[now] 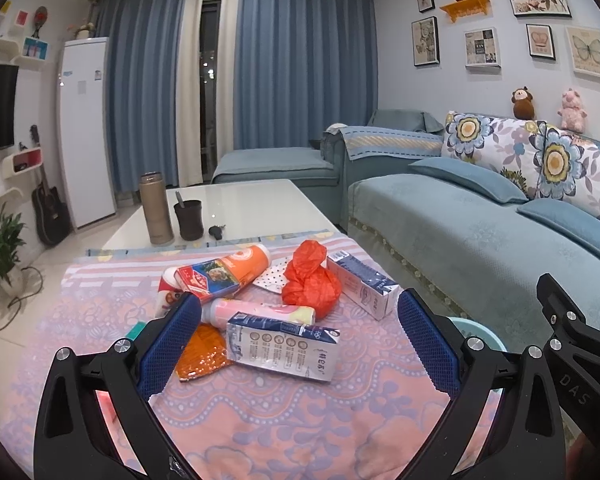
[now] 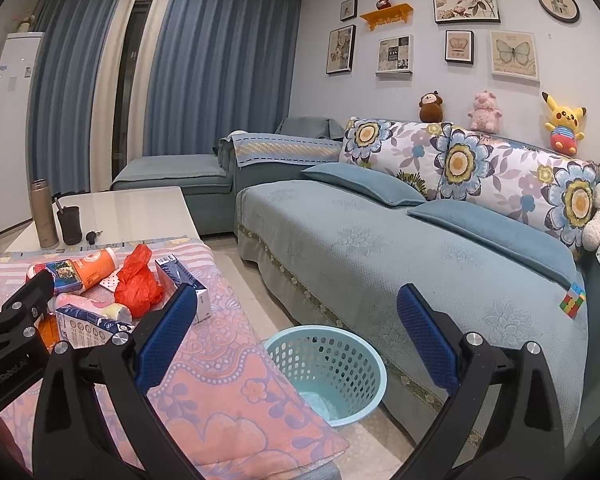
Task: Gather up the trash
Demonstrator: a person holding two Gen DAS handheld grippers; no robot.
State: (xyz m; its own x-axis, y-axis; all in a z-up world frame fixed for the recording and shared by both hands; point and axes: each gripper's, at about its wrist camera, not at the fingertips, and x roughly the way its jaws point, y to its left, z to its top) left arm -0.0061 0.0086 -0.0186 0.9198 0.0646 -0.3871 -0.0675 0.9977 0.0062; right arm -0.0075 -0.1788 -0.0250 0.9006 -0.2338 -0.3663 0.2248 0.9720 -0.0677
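A pile of trash lies on the pink patterned cloth (image 1: 260, 408): a blue-and-white carton (image 1: 284, 346), a pink bottle (image 1: 260, 312), a red plastic bag (image 1: 310, 280), a second blue carton (image 1: 362, 284), an orange cup (image 1: 244, 262), a red-and-blue box (image 1: 206, 282) and an orange wrapper (image 1: 202, 354). My left gripper (image 1: 300, 334) is open and empty, just short of the near carton. My right gripper (image 2: 296, 332) is open and empty, above the floor over the light-blue basket (image 2: 328, 368). The pile also shows in the right wrist view, with the red bag (image 2: 138, 282).
A white table (image 1: 236, 204) behind the cloth holds a gold flask (image 1: 155, 208), a dark cup (image 1: 189, 218) and keys (image 1: 217, 232). A blue sofa (image 2: 380, 248) runs along the right, close to the basket. A puzzle cube (image 2: 573, 300) lies on the sofa.
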